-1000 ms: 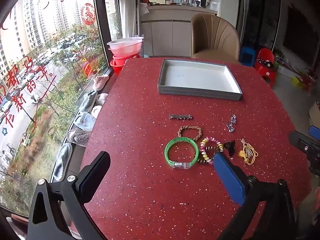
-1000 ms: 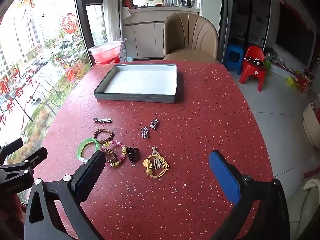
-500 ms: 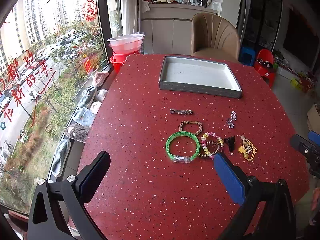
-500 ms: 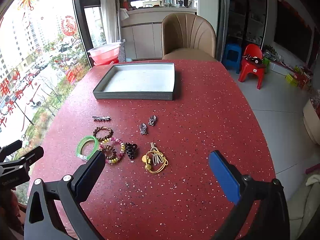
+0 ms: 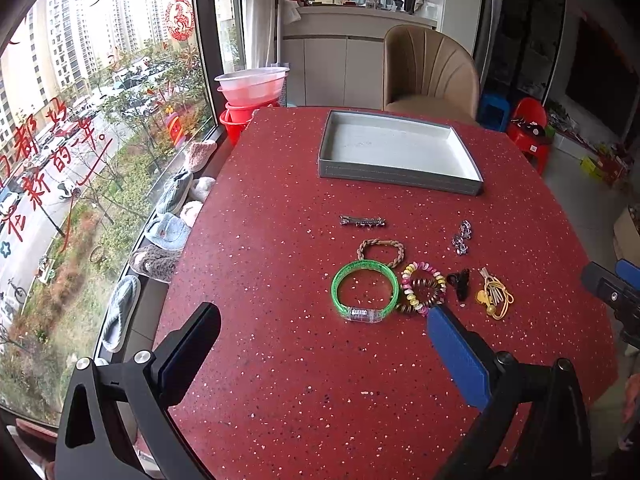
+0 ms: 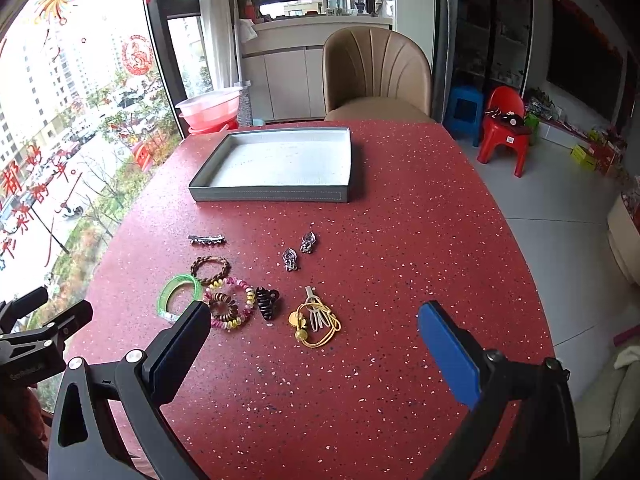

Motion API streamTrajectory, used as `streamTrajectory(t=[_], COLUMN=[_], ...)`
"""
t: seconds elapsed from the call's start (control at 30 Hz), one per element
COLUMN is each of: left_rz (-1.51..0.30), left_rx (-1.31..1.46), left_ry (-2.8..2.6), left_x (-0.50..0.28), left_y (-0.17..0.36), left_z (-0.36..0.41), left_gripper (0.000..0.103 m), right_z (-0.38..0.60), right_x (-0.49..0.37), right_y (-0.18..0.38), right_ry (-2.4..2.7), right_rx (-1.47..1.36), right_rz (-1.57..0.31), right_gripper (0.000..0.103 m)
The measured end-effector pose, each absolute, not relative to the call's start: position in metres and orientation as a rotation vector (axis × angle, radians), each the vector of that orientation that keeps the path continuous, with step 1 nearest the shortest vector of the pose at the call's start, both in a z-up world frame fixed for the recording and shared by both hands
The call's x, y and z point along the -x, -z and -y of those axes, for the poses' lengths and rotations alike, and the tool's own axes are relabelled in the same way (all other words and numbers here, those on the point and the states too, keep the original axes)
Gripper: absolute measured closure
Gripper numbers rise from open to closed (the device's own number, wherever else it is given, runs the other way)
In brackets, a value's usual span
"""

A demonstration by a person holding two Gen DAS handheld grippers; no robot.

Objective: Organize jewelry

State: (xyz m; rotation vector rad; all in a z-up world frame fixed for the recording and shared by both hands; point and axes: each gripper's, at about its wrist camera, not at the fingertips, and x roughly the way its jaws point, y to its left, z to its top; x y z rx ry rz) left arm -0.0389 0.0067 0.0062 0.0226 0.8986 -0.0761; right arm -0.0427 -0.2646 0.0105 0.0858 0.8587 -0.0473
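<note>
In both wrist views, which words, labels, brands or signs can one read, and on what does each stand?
"都", "新的一年": red painted Chinese characters on the large window pane; the other characters there are cut off or distorted.
Round red paper-cut horse sticker: a picture, no text.
Embossed brand on the black left gripper body: too faint to read.
Grey rectangular tray and jewelry: no text.

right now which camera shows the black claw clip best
The right wrist view: the black claw clip lies near the frame's centre, large and unobstructed, its teeth visible. In the left wrist view it is smaller, off to the right, just beyond the blue finger, with little detail.
</note>
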Motion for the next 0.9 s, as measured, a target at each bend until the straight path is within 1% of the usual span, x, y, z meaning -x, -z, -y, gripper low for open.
streamTrajectory(t=[0.9], left_rz=[-0.92], left_rx=[-0.033], left_ry=[0.092], left_x=[0.0408], left_y=[-0.0036], left_z=[-0.0065], left_gripper=[0.0], right_z=[0.2631], right_x=[0.0438], right_y=[-0.0088], right_ry=[0.056], right_rx=[-0.087], right_rz=[-0.872], right_gripper=[0.0])
